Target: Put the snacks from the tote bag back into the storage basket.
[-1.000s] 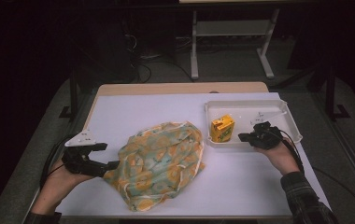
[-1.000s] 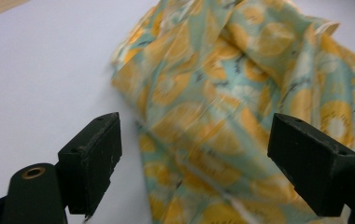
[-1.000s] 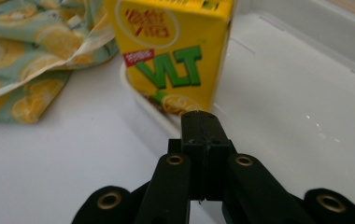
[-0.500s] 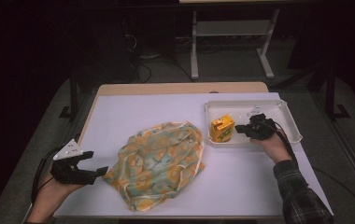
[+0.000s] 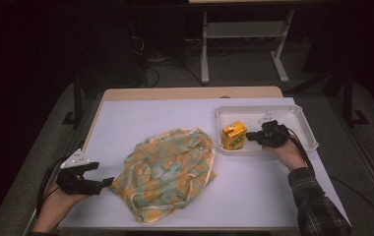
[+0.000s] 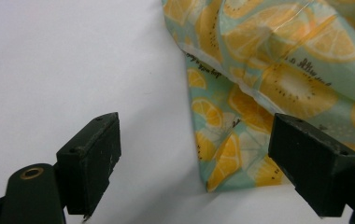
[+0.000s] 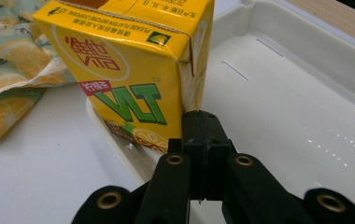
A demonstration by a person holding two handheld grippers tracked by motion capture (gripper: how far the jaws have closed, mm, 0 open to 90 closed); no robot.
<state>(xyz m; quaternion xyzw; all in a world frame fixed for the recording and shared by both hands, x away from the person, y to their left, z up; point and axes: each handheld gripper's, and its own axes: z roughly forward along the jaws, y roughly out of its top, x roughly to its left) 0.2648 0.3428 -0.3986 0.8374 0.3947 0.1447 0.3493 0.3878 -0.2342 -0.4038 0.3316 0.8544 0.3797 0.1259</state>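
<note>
left claw (image 5: 107, 183), released, has sunk to the lemon-print cloth (image 5: 168, 169); right claw (image 7: 202, 130), clenched and empty, meets the yellow "vita" carton (image 7: 133, 65) in its tray (image 7: 306, 70).

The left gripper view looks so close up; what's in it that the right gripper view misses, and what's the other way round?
Left gripper view: the left hand-held gripper, jaws wide apart over the corner of the lemon-print teal and orange cloth, whose white hem and small printed lettering show.

Right gripper view: the right hand-held gripper, jaws shut together against the yellow cardboard drink carton, which stands in the shallow white plastic tray.

Both: the cloth and the white tabletop.
</note>
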